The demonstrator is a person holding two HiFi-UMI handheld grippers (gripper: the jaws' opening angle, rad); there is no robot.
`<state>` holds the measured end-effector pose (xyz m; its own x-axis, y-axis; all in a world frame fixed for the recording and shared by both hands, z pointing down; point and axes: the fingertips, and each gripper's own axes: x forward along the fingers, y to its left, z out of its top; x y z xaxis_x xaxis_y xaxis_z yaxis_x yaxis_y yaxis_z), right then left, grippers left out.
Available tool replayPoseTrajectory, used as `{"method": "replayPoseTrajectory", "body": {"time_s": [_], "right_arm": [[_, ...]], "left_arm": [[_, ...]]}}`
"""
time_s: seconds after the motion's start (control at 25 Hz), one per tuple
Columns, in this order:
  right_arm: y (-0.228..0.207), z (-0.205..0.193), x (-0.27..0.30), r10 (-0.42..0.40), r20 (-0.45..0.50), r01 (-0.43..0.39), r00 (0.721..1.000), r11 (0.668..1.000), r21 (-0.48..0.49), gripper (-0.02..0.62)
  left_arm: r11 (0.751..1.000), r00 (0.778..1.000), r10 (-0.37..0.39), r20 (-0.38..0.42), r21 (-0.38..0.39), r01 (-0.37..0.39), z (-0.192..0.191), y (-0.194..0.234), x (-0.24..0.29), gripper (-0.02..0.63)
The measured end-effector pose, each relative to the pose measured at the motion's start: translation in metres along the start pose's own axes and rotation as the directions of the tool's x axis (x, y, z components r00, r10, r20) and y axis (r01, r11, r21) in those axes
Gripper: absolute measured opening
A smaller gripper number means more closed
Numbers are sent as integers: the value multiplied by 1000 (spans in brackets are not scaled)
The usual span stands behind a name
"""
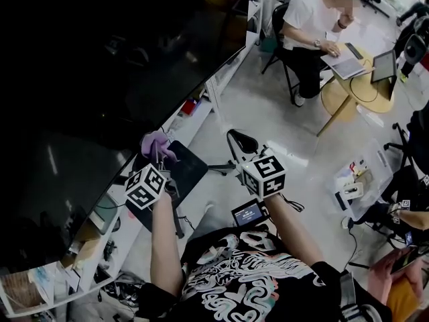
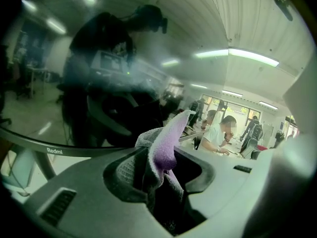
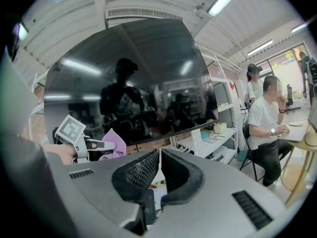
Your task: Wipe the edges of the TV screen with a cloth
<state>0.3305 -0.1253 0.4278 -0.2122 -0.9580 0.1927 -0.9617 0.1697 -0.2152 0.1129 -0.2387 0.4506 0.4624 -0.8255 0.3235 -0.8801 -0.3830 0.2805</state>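
The big dark TV screen (image 1: 100, 66) fills the left of the head view, and its bottom edge (image 2: 54, 151) carries a small logo. My left gripper (image 1: 159, 156) is shut on a purple cloth (image 1: 156, 143) held just below the screen's lower edge. In the left gripper view the cloth (image 2: 166, 145) sticks up from between the jaws of the left gripper (image 2: 161, 167). My right gripper (image 1: 241, 143) hangs to the right, away from the screen. Its jaws (image 3: 159, 157) are closed with nothing between them. From there the TV screen (image 3: 133, 78), the left gripper (image 3: 74, 133) and the cloth (image 3: 111, 145) are visible.
A white shelf (image 1: 194, 113) with small items runs under the TV. A dark stand base (image 1: 191, 170) lies on the floor below the grippers. A seated person (image 1: 312, 35) works at a round wooden table (image 1: 358, 86) at the back right. Boxes (image 1: 352, 180) sit on the floor to the right.
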Motion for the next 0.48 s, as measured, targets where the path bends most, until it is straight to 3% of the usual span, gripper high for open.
{"method": "replayPoseTrajectory", "body": {"time_s": [0.48], "right_arm": [[-18,24,26,-32,4,32,999,994,-103,35]], "left_arm": [[1000,1000,-27,-7,-3,27,-1,-12,12,153]]}}
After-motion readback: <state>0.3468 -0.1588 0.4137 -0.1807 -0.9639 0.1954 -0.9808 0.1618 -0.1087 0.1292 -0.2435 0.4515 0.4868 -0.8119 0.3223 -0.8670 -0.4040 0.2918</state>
